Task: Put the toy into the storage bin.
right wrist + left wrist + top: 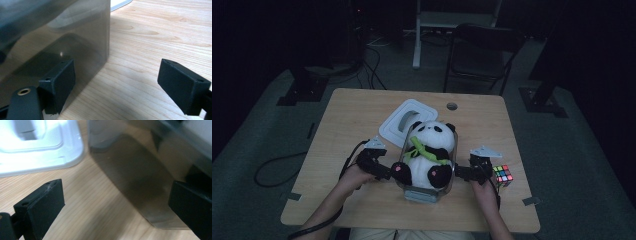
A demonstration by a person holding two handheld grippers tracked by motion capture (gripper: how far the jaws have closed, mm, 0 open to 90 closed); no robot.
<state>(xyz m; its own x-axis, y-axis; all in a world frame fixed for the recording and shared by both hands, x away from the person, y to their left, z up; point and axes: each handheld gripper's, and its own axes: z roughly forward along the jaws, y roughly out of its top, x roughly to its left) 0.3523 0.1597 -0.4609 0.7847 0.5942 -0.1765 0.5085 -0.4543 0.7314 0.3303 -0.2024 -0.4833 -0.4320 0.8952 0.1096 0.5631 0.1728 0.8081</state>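
Observation:
A black-and-white panda plush (430, 150) with a green leaf sits in a clear plastic container (424, 192) at the middle of the wooden table (352, 115). My left gripper (384, 171) is against the container's left side and my right gripper (462, 174) against its right side. In the left gripper view the left gripper (116, 207) is open, with the container wall (135, 175) in front of the right jaw. In the right gripper view the right gripper (120, 85) is open, its left jaw beside the container's corner (50, 37).
A white lid (404, 122) lies flat behind the container to the left; the lid (40, 145) is close ahead in the left gripper view. A colourful puzzle cube (502, 174) sits just right of my right hand. A dark chair (482, 50) stands beyond the table.

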